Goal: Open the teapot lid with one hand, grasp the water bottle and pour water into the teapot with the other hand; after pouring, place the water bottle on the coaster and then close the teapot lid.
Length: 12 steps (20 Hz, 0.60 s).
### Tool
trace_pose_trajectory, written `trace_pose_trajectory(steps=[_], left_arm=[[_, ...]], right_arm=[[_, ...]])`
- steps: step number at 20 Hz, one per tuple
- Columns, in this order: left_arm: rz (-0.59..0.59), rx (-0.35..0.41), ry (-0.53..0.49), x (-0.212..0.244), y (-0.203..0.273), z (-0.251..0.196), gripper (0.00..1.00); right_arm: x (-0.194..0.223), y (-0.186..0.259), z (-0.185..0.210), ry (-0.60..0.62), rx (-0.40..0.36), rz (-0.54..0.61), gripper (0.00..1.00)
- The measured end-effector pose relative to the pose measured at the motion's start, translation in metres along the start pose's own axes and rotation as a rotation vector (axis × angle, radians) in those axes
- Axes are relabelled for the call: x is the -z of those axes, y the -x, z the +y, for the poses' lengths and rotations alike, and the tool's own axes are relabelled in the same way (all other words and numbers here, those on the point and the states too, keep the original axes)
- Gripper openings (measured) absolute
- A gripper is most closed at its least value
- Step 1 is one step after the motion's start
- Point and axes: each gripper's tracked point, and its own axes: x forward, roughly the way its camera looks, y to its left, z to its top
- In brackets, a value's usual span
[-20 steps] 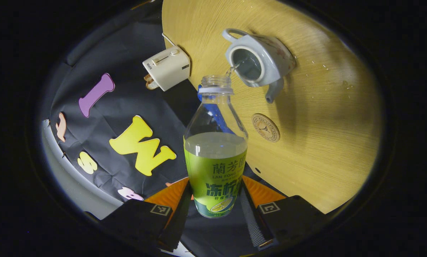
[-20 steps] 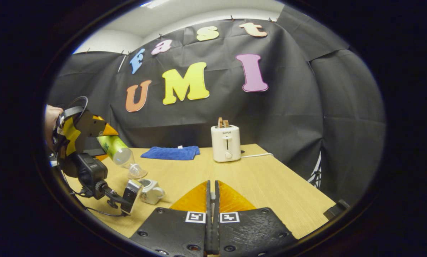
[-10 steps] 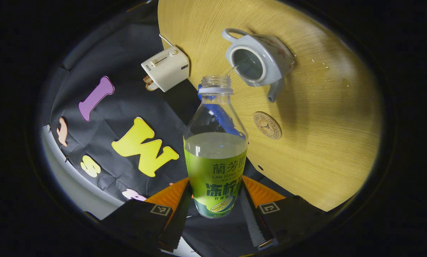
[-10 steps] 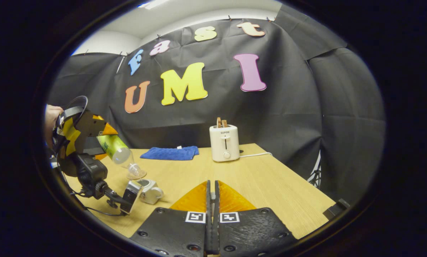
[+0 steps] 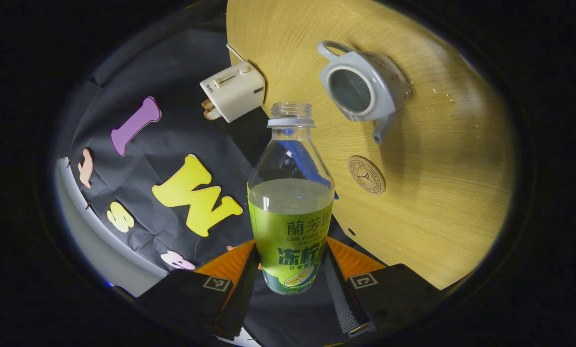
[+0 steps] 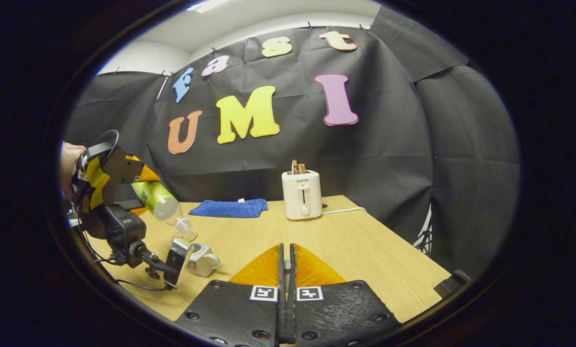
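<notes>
The thin stream that ran from the water bottle (image 5: 290, 202) into the teapot (image 5: 362, 89) half a second ago is gone: the bottle neck has swung off the pot's open mouth, which now sits at about 2 o'clock from the neck in the left gripper view, so you can treat the pour as finished, with the coaster (image 5: 367, 174) next. The bottle, uncapped and roughly half full, is clamped in your left tool (image 5: 292, 279); the lidless pot shows water inside, level unclear. Your right tool (image 6: 286, 308) has its fingers pressed together over the tabletop (image 6: 365, 250); whether it pinches the lid, I cannot tell.
</notes>
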Motion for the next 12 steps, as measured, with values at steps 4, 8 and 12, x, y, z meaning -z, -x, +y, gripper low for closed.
trace_pose_trajectory(steps=[4,8,12], left_arm=[[-0.029,0.006,0.079,0.003,-0.001,-0.006,0.74],[-0.061,0.049,0.227,0.004,0.003,-0.024,0.71],[-0.103,0.176,0.544,0.007,0.009,-0.055,0.74]], right_arm=[[-0.005,0.003,-0.001,0.002,0.01,-0.011,0.0],[-0.007,0.005,0.003,0.0,0.012,-0.012,0.0],[-0.015,0.008,0.012,0.017,0.009,-0.021,0.0]])
